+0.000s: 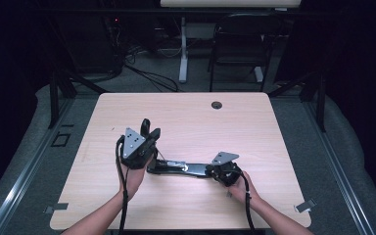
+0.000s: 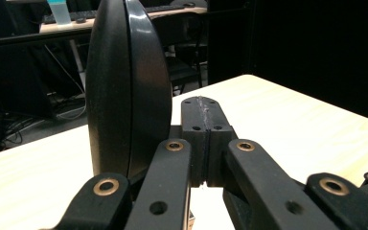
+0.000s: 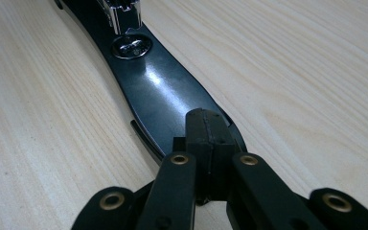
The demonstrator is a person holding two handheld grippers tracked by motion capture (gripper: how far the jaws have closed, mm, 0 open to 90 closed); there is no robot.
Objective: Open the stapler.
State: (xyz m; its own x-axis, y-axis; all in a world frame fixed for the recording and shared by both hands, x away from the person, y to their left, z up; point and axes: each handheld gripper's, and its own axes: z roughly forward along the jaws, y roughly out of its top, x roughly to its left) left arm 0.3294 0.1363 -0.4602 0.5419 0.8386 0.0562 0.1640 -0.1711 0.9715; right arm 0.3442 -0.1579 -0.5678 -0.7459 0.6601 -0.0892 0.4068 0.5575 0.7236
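A long black tool (image 1: 181, 168) with a shiny metal fitting lies flat on the wooden table (image 1: 186, 122), near the front. Its glossy black handle (image 3: 158, 91) runs away from my right gripper (image 3: 209, 127), whose jaws are pressed together right over the handle's near end with nothing between them. In the high view the right gripper (image 1: 209, 169) sits at the tool's right end. A black oval part (image 2: 124, 86) stands upright just left of my left gripper (image 2: 202, 115), beside the jaws and not between them. The left gripper (image 1: 154, 133) is shut and empty at the tool's left end.
A round cable hole (image 1: 217, 105) sits near the table's far edge. A black chair (image 1: 240, 44) and a white desk leg (image 1: 183, 49) stand on the floor beyond, with cables. Dark frame posts flank the table.
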